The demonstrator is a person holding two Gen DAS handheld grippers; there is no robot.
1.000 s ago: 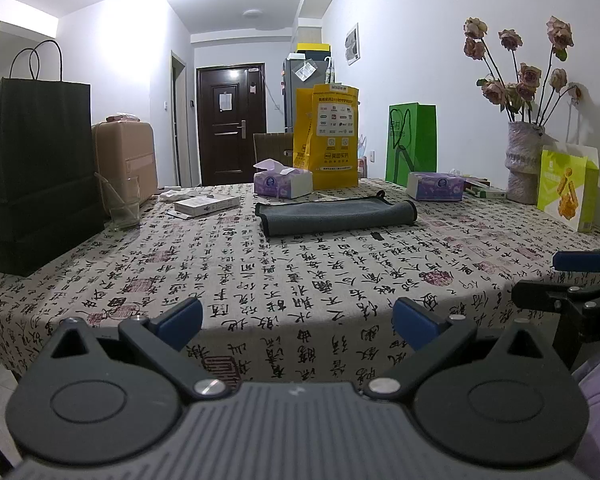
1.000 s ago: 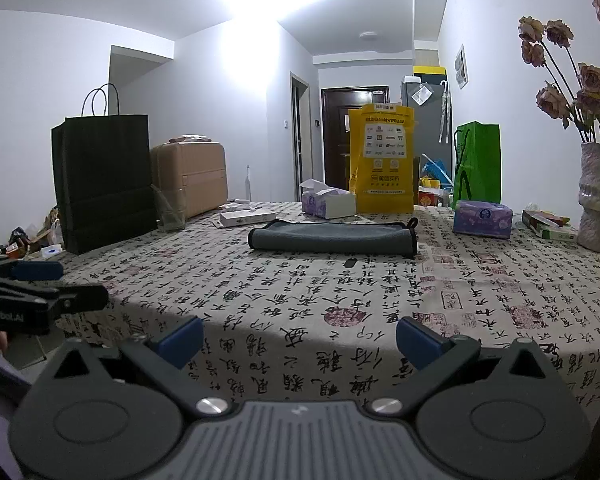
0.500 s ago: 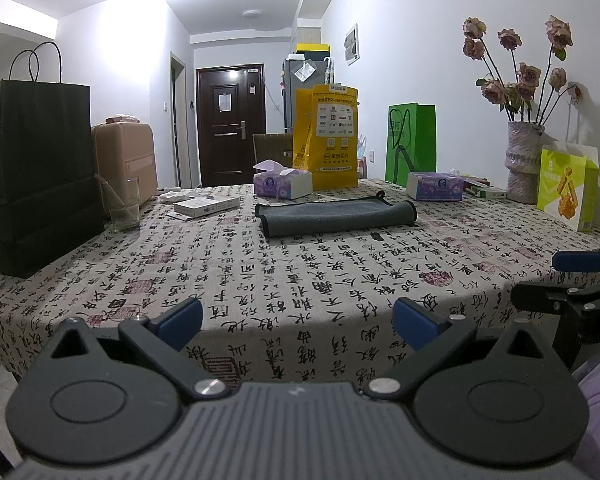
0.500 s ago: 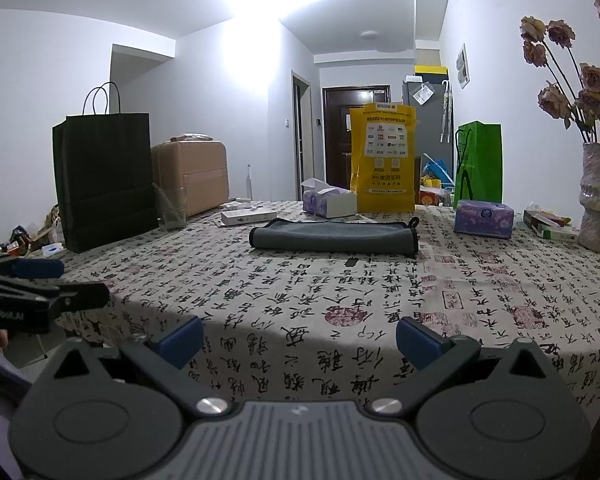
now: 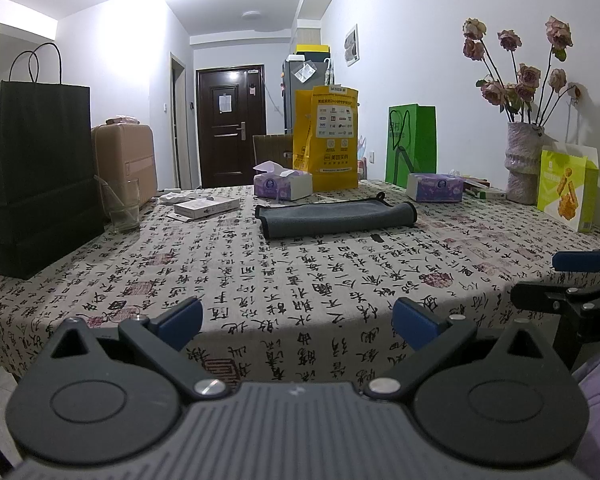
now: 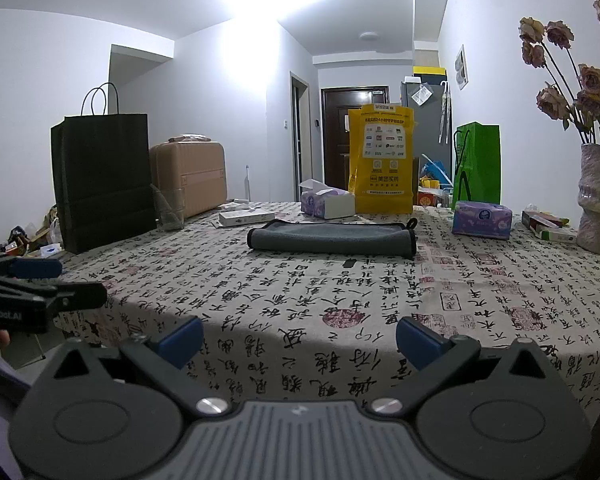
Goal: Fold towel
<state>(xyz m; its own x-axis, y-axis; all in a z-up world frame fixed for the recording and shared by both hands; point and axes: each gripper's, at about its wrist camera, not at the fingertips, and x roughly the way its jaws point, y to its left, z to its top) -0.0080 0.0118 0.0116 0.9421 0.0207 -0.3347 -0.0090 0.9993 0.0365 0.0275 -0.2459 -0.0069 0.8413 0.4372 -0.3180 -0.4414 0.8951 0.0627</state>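
Observation:
A grey towel [image 5: 337, 219] with black trim lies folded into a long strip across the far middle of the table; it also shows in the right wrist view [image 6: 332, 238]. My left gripper [image 5: 298, 320] is open and empty, held at the table's near edge, far short of the towel. My right gripper [image 6: 300, 338] is open and empty at the same near edge. Each gripper shows in the other's view: the right one at the right side [image 5: 560, 276], the left one at the left side [image 6: 40, 280].
The table wears a cloth [image 5: 300, 280] printed with calligraphy. A black paper bag [image 5: 36, 184] and a glass [image 5: 122, 206] stand at the left. Tissue boxes [image 5: 282, 184], a yellow bag [image 5: 326, 140], a green bag [image 5: 412, 144], a flower vase [image 5: 524, 160] and a small black object [image 6: 349, 263] lie beyond and around the towel.

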